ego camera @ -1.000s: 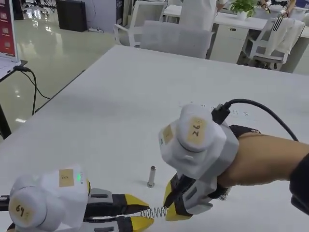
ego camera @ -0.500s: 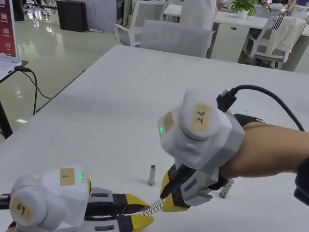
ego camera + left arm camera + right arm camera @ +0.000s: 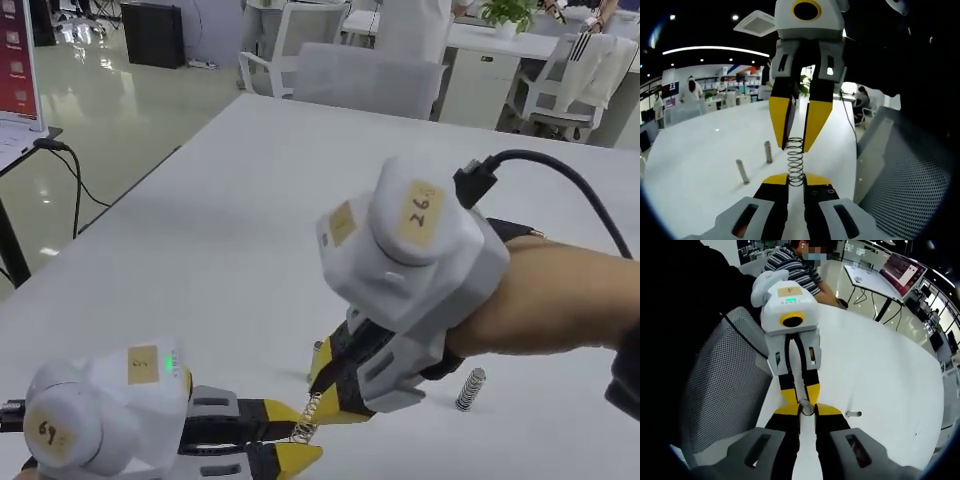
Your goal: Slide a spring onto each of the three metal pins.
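A thin steel spring (image 3: 795, 162) stretches between both grippers, each clamped on one end. In the left gripper view my left gripper (image 3: 795, 180) is shut on its near end, and the right gripper's yellow fingers (image 3: 780, 120) pinch the far end from above. In the head view the spring (image 3: 307, 415) slants between the left gripper (image 3: 288, 442) at the bottom left and the right gripper (image 3: 326, 398) in the middle. The right gripper (image 3: 807, 411) is shut on the spring's end (image 3: 806, 407). Two upright metal pins (image 3: 742, 171) (image 3: 768, 151) stand on the white table. One pin (image 3: 317, 347) peeks out beside the right gripper.
A second spring (image 3: 470, 388) lies loose on the white table (image 3: 250, 200) to the right of the right gripper. A black cable (image 3: 560, 190) runs from that gripper. Office chairs (image 3: 365, 75) stand beyond the table's far edge. A person (image 3: 790, 270) sits behind the left gripper.
The right gripper has moved left and up, covering most of the pin. The spring between the jaws has tipped from nearly level to steeply slanted. The loose spring has come into sight.
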Demonstrator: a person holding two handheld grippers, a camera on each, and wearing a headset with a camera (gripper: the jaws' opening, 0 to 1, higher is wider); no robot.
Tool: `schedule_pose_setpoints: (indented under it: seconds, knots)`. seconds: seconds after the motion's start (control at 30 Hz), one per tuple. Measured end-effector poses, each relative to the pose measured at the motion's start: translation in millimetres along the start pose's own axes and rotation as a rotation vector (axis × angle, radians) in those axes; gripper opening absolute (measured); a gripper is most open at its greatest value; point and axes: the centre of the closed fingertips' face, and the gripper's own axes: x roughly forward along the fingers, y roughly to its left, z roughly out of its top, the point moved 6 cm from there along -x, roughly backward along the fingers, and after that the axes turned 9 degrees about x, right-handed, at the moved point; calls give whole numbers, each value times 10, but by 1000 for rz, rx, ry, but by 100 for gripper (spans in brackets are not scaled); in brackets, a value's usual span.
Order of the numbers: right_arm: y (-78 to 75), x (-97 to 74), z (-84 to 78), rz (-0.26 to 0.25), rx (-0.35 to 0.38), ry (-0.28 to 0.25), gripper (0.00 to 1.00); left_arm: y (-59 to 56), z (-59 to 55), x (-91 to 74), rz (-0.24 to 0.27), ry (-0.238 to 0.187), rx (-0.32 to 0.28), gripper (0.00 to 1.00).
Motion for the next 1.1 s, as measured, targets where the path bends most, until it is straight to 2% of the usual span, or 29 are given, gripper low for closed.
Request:
schedule_pose_setpoints:
  seconds: [0.1, 0.27, 0.6, 1.1]
  knots:
    - [5, -11, 30, -1, -1, -14, 8, -1, 22, 2, 0, -5, 3, 3]
    - [8, -13, 23, 1, -1, -7, 8, -4, 36, 11, -4, -1, 17, 3]
    - [11, 50, -56, 32, 18, 59, 9, -30, 51, 30, -15, -6, 23, 3]
    - [29, 169, -81, 58, 27, 93, 9, -42, 61, 64, -28, 0, 43, 3]
